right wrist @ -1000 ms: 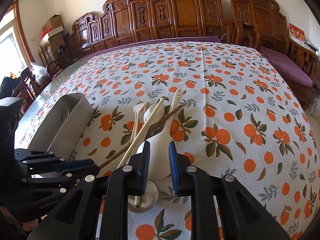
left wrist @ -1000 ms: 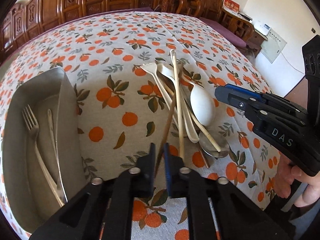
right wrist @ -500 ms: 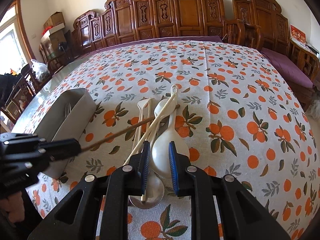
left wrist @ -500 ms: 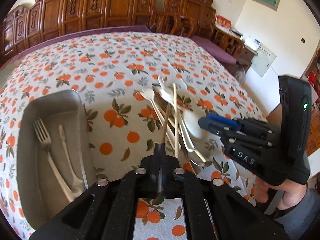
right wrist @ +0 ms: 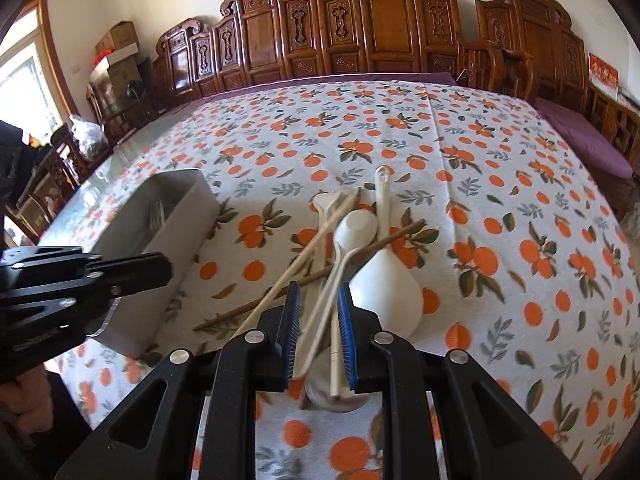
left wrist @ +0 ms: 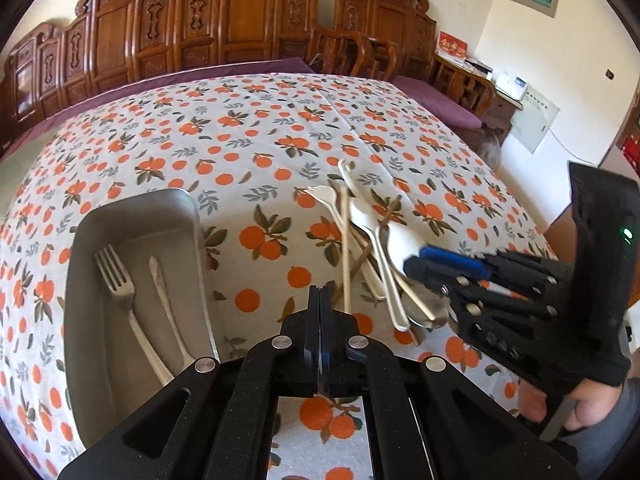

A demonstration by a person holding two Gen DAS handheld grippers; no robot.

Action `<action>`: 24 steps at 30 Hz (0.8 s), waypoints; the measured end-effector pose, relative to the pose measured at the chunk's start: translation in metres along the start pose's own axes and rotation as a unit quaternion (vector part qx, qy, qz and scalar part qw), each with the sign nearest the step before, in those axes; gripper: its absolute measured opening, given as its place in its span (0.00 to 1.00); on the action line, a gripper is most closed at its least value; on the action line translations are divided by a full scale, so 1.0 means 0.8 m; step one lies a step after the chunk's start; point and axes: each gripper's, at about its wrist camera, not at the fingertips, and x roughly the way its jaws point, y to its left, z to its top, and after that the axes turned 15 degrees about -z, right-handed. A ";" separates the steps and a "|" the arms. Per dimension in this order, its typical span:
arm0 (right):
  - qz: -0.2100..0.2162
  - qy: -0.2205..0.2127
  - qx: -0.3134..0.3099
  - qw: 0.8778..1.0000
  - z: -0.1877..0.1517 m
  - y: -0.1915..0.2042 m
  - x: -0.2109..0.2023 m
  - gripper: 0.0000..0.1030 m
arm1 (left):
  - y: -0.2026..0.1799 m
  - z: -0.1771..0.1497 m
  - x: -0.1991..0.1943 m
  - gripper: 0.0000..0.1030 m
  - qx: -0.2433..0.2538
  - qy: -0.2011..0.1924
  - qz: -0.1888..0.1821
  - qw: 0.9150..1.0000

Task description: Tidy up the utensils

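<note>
A pile of utensils (left wrist: 376,248) lies on the orange-print tablecloth: white plastic spoons, a white fork, pale chopsticks, brown chopsticks and a metal spoon. A metal tray (left wrist: 132,220) at the left holds a metal fork (left wrist: 120,292) and a metal spoon (left wrist: 164,292). My left gripper (left wrist: 320,300) is shut, raised above the cloth between tray and pile; the brown chopstick (right wrist: 256,304) lies on the cloth, not in it. My right gripper (right wrist: 318,312) is open over the pile's near end, its fingers on either side of a white spoon handle (right wrist: 324,304) and a pale chopstick.
The table's near edge is just below both grippers. Carved wooden chairs (right wrist: 360,28) line the far side. The large white spoon (right wrist: 388,280) lies right of my right gripper. The tray also shows in the right wrist view (right wrist: 160,232).
My left gripper closed on a brown chopstick, lifted it, then the chopstick ended back on the cloth; the gripper rose and pulled back. My right gripper stayed open over the pile.
</note>
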 end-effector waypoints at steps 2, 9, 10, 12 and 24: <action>0.009 0.004 -0.001 1.000 -0.003 0.009 -0.001 0.20 | 0.005 0.002 -0.006 0.00 -0.006 -0.006 0.003 1.000; 0.031 0.021 -0.009 0.999 -0.008 0.044 0.013 0.20 | 0.024 0.003 -0.032 0.00 -0.015 -0.027 0.025 0.999; 0.035 0.024 -0.008 0.999 -0.007 0.050 0.017 0.20 | 0.027 0.003 -0.034 0.00 -0.017 -0.029 0.027 0.999; 0.035 0.025 -0.011 0.999 -0.007 0.060 0.021 0.20 | 0.032 0.003 -0.041 0.00 -0.021 -0.033 0.030 0.999; -0.052 0.059 0.012 0.997 0.005 0.065 0.068 0.36 | 0.041 0.002 -0.055 0.00 -0.024 -0.043 0.032 0.998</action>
